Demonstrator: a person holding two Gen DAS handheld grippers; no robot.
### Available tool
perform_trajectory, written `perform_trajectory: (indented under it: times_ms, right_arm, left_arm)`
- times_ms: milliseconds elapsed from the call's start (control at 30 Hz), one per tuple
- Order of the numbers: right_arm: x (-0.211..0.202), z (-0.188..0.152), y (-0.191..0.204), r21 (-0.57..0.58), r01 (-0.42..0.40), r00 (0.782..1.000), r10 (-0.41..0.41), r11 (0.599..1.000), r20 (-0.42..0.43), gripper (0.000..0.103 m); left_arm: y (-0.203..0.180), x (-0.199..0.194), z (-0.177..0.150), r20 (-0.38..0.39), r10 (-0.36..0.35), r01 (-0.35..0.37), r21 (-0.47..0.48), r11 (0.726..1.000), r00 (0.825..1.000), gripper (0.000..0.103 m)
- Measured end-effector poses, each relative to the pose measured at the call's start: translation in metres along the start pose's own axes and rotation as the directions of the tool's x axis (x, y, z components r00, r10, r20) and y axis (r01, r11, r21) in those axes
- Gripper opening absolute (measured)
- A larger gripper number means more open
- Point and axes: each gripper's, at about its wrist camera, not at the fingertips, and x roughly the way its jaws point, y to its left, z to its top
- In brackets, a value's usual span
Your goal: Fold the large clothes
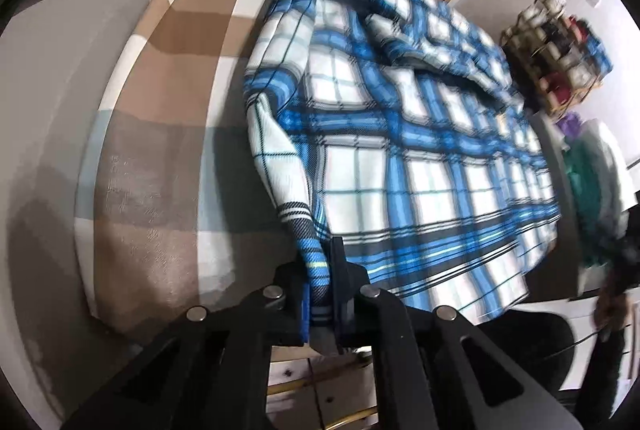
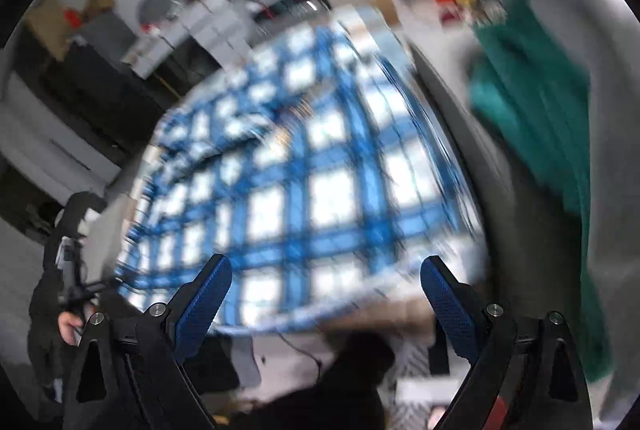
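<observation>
One soft, limp blue-and-white plaid flannel shirt (image 1: 400,158): left gripper (image 1: 320,294) pinches its hem corner; right gripper (image 2: 326,294), spread empty, should take the opposite corner.

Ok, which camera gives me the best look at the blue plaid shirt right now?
The left wrist view: the blue plaid shirt fills it fairly sharply, its corner pinched in the left gripper. The right wrist view shows the shirt badly motion-blurred beyond the open right gripper.

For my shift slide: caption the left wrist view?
Left gripper clamped on the blue plaid garment's corner over a beige-striped cloth.
</observation>
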Motion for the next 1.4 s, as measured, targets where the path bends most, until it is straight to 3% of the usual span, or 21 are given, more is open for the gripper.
perform_trajectory:
  times_ms: [100, 233, 500, 600, 667, 867, 933, 1000, 1100, 1267, 1400]
  right_arm:
    - [0.019, -0.007, -0.025, 0.142, 0.014, 0.999, -0.009, 0.990, -0.040, 0.094]
    - [0.025, 0.000, -0.025, 0.143, 0.075, 0.997, -0.078, 0.987, 0.011, 0.094]
    - [0.046, 0.017, -0.032, 0.252, 0.176, 0.979, -0.195, 0.952, 0.055, 0.094]
    - [0.054, 0.018, -0.029, 0.247, 0.169, 0.982, -0.185, 0.954, 0.045, 0.092]
    - [0.059, 0.015, -0.027, 0.243, 0.200, 0.975, -0.218, 0.949, 0.048, 0.088]
    - [0.065, 0.016, -0.026, 0.228, 0.275, 0.949, -0.302, 0.934, 0.091, 0.059]
    - [0.065, 0.015, -0.022, 0.201, 0.290, 0.944, -0.314, 0.936, 0.100, 0.017]
    - [0.064, 0.012, -0.017, 0.170, 0.267, 0.952, -0.287, 0.949, 0.107, 0.003]
    - [0.061, 0.007, -0.002, 0.087, 0.204, 0.968, -0.214, 0.975, 0.128, 0.001]
    - [0.059, -0.003, 0.020, 0.017, 0.120, 0.990, -0.121, 0.993, 0.075, 0.001]
    - [0.049, -0.009, 0.030, -0.032, 0.182, 0.983, -0.180, 0.983, 0.043, 0.005]
  left_arm:
    - [-0.001, -0.009, -0.001, 0.041, -0.025, 0.025, -0.002, 1.000, 0.999, 0.002]
    - [0.003, -0.012, 0.000, 0.064, -0.029, 0.031, -0.028, 0.999, 0.998, 0.002]
    - [0.009, -0.014, 0.001, 0.064, -0.052, 0.056, -0.055, 0.997, 0.997, 0.002]
    - [0.008, -0.014, 0.001, 0.064, -0.044, 0.047, -0.051, 0.998, 0.997, 0.002]
    - [0.007, -0.014, 0.001, 0.063, -0.039, 0.041, -0.043, 0.998, 0.997, 0.002]
    - [0.007, -0.011, 0.000, 0.053, -0.002, 0.003, -0.029, 1.000, 0.999, 0.002]
    - [0.015, -0.013, 0.002, 0.056, -0.016, 0.019, -0.055, 0.998, 0.998, 0.002]
    - [0.024, -0.016, 0.004, 0.067, -0.010, 0.016, -0.080, 0.997, 0.998, 0.002]
    - [0.041, -0.024, 0.007, 0.100, -0.020, 0.033, -0.130, 0.991, 0.995, 0.002]
    - [0.047, -0.030, 0.005, 0.121, 0.000, 0.019, -0.149, 0.989, 0.993, 0.002]
    - [0.041, -0.029, 0.005, 0.122, 0.009, 0.008, -0.135, 0.991, 0.992, 0.002]
